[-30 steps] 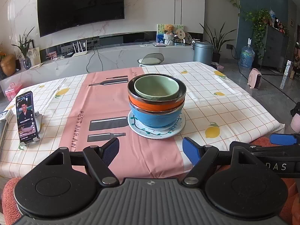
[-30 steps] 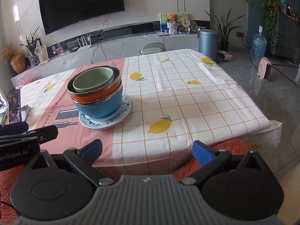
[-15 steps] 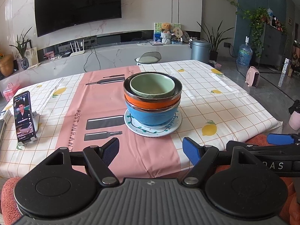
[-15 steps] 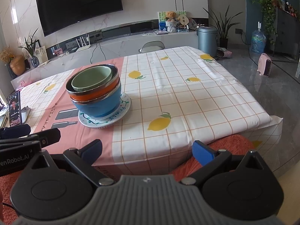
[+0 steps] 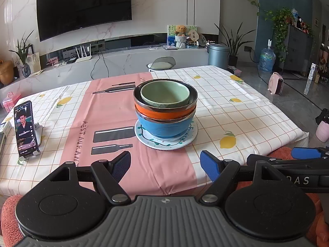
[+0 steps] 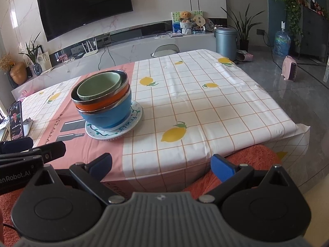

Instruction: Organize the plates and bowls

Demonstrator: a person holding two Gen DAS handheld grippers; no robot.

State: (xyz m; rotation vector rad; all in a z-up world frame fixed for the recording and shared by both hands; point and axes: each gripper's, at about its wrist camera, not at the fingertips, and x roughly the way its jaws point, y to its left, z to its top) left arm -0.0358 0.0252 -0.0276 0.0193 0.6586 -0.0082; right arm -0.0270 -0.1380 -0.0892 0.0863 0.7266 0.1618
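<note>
On the table (image 5: pixel 257 111), three bowls sit nested on a plate (image 5: pixel 148 139): blue bowl (image 5: pixel 164 126) at the bottom, orange bowl (image 5: pixel 160 112) in it, green bowl (image 5: pixel 164 94) on top. Nesting by size keeps the stack steady. From the left gripper (image 5: pixel 165 162) the stack lies at 12 o'clock; from the right gripper (image 6: pixel 161 162), at about 11 o'clock. Both grippers hang off the near table edge, jaws apart and empty. A phone (image 5: pixel 24 127) stands at 9 o'clock.
</note>
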